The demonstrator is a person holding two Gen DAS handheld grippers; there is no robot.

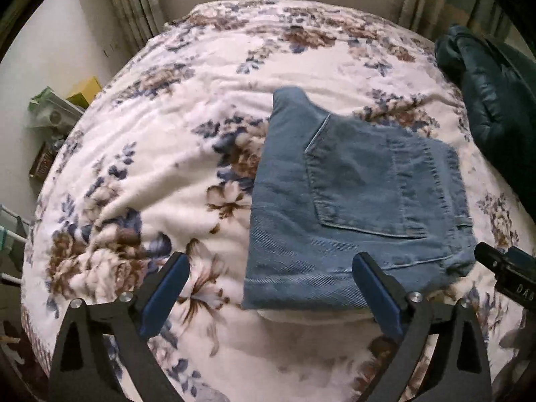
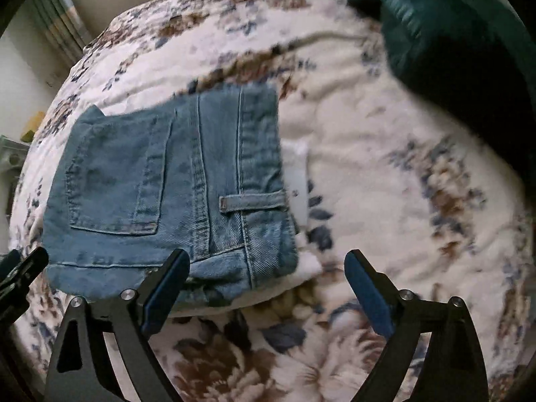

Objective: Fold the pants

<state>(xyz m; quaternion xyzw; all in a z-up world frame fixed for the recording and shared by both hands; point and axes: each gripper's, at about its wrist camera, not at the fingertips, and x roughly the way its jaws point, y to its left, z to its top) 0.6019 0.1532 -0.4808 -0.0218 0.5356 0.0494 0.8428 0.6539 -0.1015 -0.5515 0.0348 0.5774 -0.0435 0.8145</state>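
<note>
The blue denim pants [image 1: 351,201] lie folded into a compact bundle on the floral blanket [image 1: 150,174], back pocket and waistband up. They also show in the right wrist view [image 2: 167,194], with a belt loop at their right side. My left gripper [image 1: 271,268] is open and empty, hovering just in front of the bundle's near left edge. My right gripper [image 2: 268,264] is open and empty, in front of the bundle's near right corner. Its tip shows in the left wrist view [image 1: 502,268].
The floral blanket [image 2: 402,184] covers the whole bed. A dark green puffy jacket [image 1: 492,100] lies at the bed's far right, also in the right wrist view [image 2: 452,33]. Boxes and clutter [image 1: 63,107] stand beside the bed on the left. Curtains hang behind.
</note>
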